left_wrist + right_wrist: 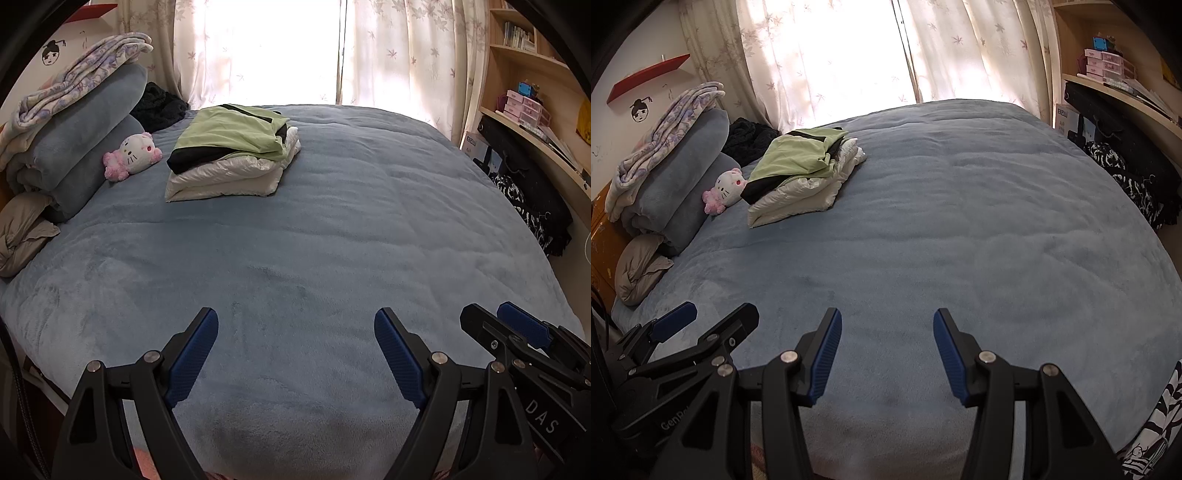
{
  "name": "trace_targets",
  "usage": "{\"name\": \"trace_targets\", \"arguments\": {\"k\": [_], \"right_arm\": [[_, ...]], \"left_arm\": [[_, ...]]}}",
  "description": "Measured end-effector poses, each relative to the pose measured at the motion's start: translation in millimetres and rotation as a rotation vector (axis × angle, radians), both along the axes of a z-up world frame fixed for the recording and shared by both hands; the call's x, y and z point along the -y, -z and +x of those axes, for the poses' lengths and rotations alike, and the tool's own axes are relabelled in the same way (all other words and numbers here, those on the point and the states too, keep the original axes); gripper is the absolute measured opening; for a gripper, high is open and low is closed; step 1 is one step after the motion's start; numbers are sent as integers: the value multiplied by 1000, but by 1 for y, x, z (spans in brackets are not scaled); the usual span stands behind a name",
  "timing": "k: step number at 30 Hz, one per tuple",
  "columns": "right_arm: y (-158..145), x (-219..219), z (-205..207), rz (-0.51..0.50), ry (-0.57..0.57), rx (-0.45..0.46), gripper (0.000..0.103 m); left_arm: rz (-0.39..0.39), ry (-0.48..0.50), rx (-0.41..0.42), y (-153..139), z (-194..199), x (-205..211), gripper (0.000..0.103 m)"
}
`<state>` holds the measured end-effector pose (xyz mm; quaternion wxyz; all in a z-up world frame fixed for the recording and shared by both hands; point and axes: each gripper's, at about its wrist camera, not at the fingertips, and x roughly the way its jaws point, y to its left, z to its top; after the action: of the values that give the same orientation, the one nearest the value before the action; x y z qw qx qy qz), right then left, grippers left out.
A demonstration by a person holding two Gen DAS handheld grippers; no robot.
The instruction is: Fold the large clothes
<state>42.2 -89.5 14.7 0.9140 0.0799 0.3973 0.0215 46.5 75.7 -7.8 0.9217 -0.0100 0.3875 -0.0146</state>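
Your left claw point(295, 354) and right claw point(886, 350) both gape, empty | only right view shows patterned fabric point(1156, 435) beside its claw | folded clothes stack point(232, 151), green on white, far ahead-left on bed point(332, 240).

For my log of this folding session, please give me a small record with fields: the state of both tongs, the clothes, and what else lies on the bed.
left tongs: open, holding nothing, above the near part of the bed
right tongs: open, holding nothing, beside the left tongs
surface: blue fleece blanket covering the bed
folded stack: green garment on top of white puffer jacket, far left of the bed
beside the stack: Hello Kitty plush, left of it
bed's left edge: rolled blue bedding
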Motion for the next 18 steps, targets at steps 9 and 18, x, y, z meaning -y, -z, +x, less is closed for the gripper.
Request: {"name": "trace_targets", "arguments": {"k": [9, 18], "right_arm": [[0, 0, 0, 2, -1, -2, 52], [0, 0, 0, 1, 0, -4, 52]], "left_arm": [[-1, 6, -2, 1, 0, 0, 82], [-4, 14, -14, 2, 2, -5, 81]]}}
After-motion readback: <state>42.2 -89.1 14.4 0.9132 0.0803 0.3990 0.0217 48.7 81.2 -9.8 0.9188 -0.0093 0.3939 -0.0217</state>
